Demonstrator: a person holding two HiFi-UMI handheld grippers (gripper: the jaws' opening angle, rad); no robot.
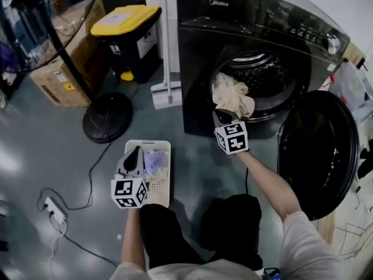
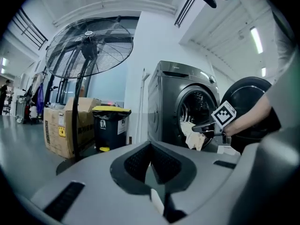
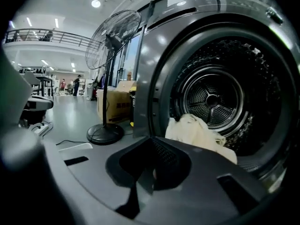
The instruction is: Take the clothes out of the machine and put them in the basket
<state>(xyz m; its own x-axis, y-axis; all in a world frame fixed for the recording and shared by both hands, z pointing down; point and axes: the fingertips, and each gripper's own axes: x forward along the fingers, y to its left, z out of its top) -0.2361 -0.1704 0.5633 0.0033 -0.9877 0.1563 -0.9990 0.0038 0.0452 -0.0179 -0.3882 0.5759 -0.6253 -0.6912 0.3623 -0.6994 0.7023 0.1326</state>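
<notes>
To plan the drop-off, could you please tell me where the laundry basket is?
Head view, left of centre: the white basket sits on the floor in front of the washing machine, near the fan base, with the left tongs over its edge.

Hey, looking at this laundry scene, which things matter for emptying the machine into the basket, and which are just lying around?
Part of the job: washing machine, cream cloth at its drum mouth, white basket on the floor, left tool, right tool.

Just lying about: yellow-lidded bin, cardboard box, standing fan, power strip.
</notes>
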